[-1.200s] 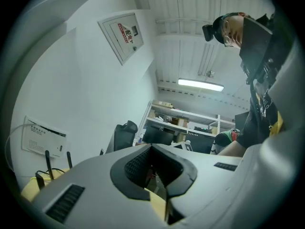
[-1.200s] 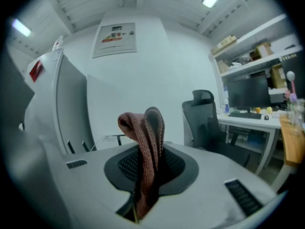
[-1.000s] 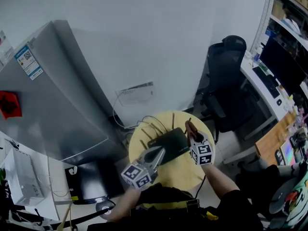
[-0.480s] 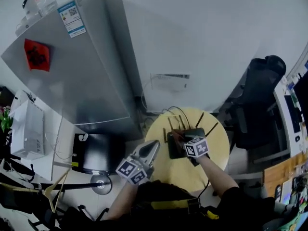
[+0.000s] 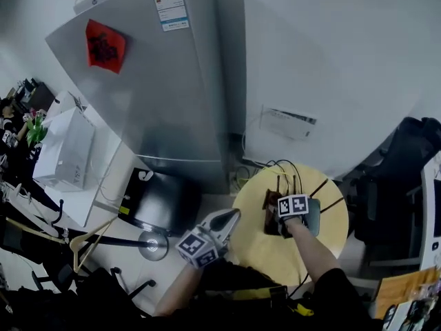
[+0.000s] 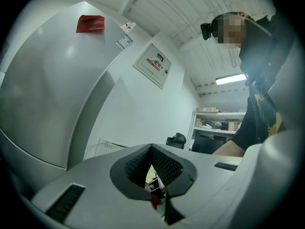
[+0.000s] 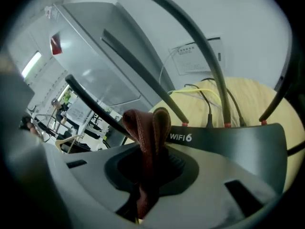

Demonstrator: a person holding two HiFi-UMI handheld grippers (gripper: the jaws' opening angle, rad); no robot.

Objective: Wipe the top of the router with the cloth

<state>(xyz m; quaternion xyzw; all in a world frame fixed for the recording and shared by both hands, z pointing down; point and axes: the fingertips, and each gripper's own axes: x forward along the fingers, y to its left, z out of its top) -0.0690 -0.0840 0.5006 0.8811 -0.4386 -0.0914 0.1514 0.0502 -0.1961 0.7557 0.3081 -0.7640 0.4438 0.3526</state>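
A black router (image 5: pixel 314 216) with several upright antennas lies on the round yellow table (image 5: pixel 275 252). My right gripper (image 5: pixel 271 209) hovers over the router's left part, shut on a brown cloth (image 5: pixel 267 200). In the right gripper view the cloth (image 7: pixel 148 130) stands folded between the jaws of the right gripper (image 7: pixel 147 168), just before the router's top (image 7: pixel 238 140), which is marked WIFI 6. My left gripper (image 5: pixel 231 217) hangs off the table's left edge, jaws together and empty. The left gripper (image 6: pixel 152 149) points up at the wall.
A tall silver fridge (image 5: pixel 172 95) stands left of the table. A black box (image 5: pixel 155 200) sits on the floor at its foot. Cables run from the router to a white wall panel (image 5: pixel 289 123). A dark office chair (image 5: pixel 406 157) is at the right.
My right gripper has slid leftward across the router's top with the cloth. The head view has swung left. The left gripper has stayed beside the table's left edge.
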